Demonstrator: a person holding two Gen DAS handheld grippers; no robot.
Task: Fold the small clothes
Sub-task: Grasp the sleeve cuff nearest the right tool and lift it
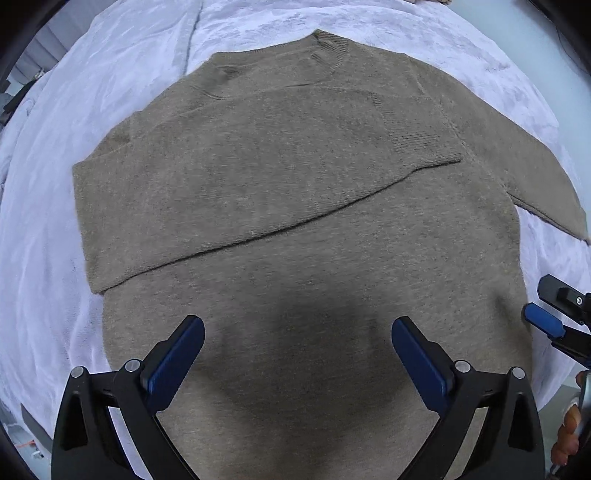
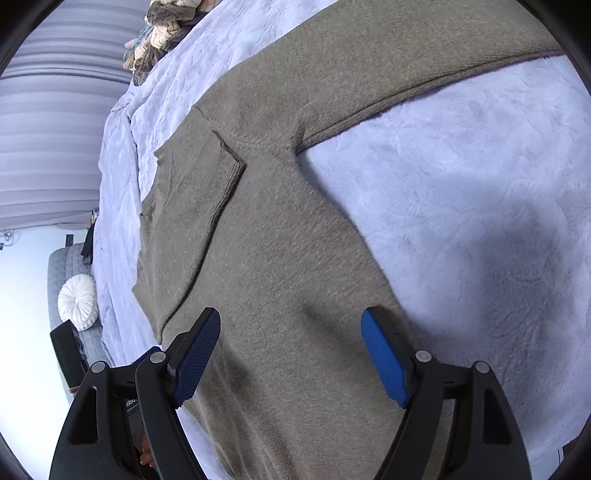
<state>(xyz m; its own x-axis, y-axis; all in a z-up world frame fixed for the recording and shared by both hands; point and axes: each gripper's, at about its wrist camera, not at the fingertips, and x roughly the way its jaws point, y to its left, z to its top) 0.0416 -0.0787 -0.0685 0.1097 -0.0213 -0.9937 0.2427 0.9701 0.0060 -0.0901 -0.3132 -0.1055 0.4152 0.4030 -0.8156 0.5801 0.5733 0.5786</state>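
Note:
A taupe knit sweater (image 1: 303, 236) lies flat on a pale lavender blanket (image 1: 44, 229), collar at the far side. One sleeve (image 1: 229, 177) is folded across its chest, the ribbed cuff (image 1: 417, 136) toward the right. The other sleeve (image 1: 535, 177) stretches out to the right. My left gripper (image 1: 297, 332) hangs straight over the sweater's lower body, open with nothing between its blue pads. My right gripper (image 2: 290, 332) is open above the sweater (image 2: 280, 229) near its side edge, nothing between the pads; it also shows at the right edge of the left wrist view, right gripper (image 1: 554, 317).
The blanket (image 2: 461, 192) covers a bed. A heap of patterned clothes (image 2: 162, 33) sits at its far end. Beside the bed stand a grey quilted seat (image 2: 62, 266) with a round white cushion (image 2: 77, 301), and pale curtains (image 2: 51, 129).

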